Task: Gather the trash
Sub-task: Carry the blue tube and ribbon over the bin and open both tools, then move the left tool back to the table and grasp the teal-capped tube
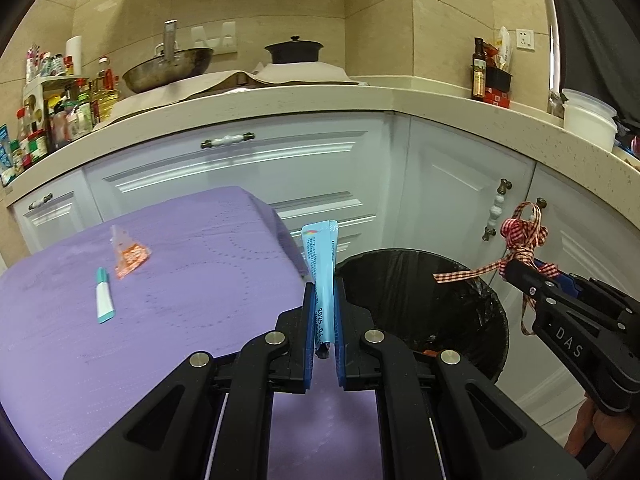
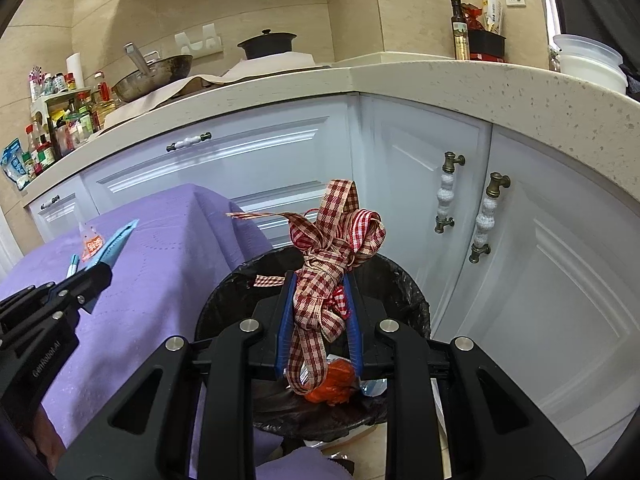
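My left gripper point(image 1: 324, 284) is shut on a light blue sachet point(image 1: 322, 256) that stands up between the fingers, at the right edge of the purple-covered table point(image 1: 180, 320). My right gripper point(image 2: 320, 280) is shut on a bundle of red-and-beige checked ribbon point(image 2: 332, 252) and holds it above the black-lined trash bin point(image 2: 408, 292). The bin point(image 1: 460, 312) stands on the floor right of the table, with orange trash point(image 2: 334, 384) inside. On the table lie a small teal-and-white tube point(image 1: 104, 298) and an orange-printed clear wrapper point(image 1: 128, 254).
White cabinet doors point(image 1: 280, 176) with handles stand behind the bin and table. A beige countertop point(image 1: 400, 98) above holds a wok, a black pot, bottles and white tubs. The right gripper point(image 1: 516, 270) shows at right in the left wrist view.
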`<state>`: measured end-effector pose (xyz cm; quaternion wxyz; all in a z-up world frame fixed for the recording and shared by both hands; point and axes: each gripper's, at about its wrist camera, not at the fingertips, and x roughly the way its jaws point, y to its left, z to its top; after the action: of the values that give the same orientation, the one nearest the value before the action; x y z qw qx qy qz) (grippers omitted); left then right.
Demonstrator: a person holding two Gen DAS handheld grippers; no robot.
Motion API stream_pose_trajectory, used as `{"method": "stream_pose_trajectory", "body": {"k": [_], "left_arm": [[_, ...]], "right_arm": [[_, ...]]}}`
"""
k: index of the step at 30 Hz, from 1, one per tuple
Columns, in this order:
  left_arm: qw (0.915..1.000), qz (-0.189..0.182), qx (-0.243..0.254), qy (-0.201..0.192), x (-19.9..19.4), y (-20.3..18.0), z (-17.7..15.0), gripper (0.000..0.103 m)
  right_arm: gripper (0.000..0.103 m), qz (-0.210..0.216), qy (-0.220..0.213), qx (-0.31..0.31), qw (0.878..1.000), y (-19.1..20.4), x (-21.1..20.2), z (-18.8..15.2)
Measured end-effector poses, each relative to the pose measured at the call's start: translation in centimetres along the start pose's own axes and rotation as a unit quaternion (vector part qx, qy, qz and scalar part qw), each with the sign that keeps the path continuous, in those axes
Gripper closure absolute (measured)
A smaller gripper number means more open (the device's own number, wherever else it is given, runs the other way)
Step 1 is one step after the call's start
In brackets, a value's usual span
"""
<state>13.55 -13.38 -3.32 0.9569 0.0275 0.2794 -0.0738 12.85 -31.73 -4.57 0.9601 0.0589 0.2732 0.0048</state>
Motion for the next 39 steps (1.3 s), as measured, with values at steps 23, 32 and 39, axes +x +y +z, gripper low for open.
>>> {"method": "stream_pose_trajectory", "body": {"k": [23,32,39], "left_arm": [[0.9987,-0.017,-0.014,0.046,5.2,-2.7,0.5,0.068],[0.9990,-0.005,-0.021,0.038,4.2,-1.8,0.8,0.058],[0.9987,0.019,-0.032,0.035,3.0,0.7,0.9,0.056]], "right_arm": [[0.054,-0.010,0.002,0.013,1.000,-1.8,4.3,0.4],[0.054,-0.010,0.002,0.016,1.000,-1.5,4.0,0.2],[0.054,0.005,-0.002,0.012,1.000,0.3,3.3,0.4]]}}
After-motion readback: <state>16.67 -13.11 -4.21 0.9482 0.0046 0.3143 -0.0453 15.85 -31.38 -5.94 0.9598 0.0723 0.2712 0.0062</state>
